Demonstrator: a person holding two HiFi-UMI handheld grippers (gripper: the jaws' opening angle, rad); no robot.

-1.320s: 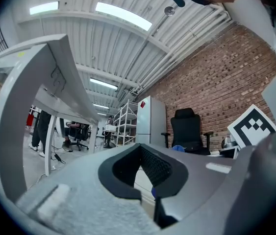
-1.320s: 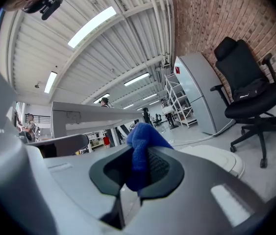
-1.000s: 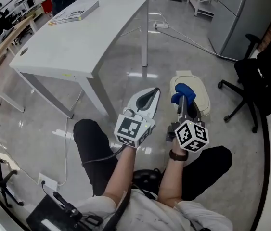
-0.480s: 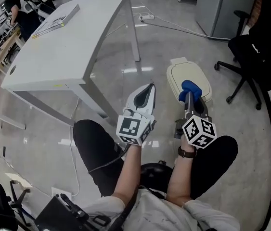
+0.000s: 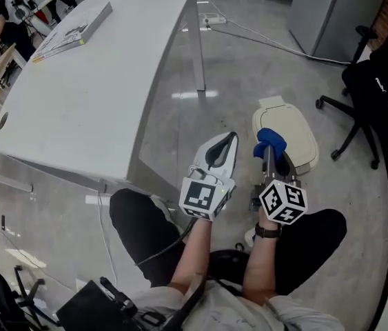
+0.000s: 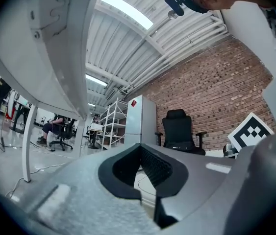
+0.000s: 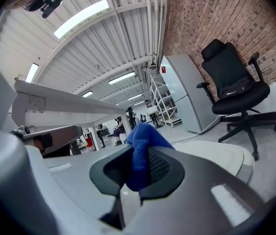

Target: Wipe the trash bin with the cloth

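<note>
The trash bin (image 5: 300, 131) is a cream bin with a closed lid, standing on the grey floor right of the table; the right gripper view shows the bin lid (image 7: 216, 153) just beyond the jaws. My right gripper (image 5: 268, 149) is shut on a blue cloth (image 5: 271, 141), and the bunched cloth (image 7: 140, 143) sticks out over the lid's near left edge. I cannot tell if it touches the lid. My left gripper (image 5: 229, 138) hangs beside it to the left, over bare floor, jaws shut with nothing between them (image 6: 140, 156).
A white table (image 5: 90, 81) with a slim leg (image 5: 199, 54) fills the upper left, a booklet (image 5: 69, 32) on its far end. A black office chair (image 5: 376, 81) stands right of the bin. Cables (image 5: 249, 36) cross the floor behind. The person's knees are below the grippers.
The head view has shifted, so the table now reaches closer to the left gripper. Both grippers keep about the same place relative to the bin, and the cloth stays clamped.
</note>
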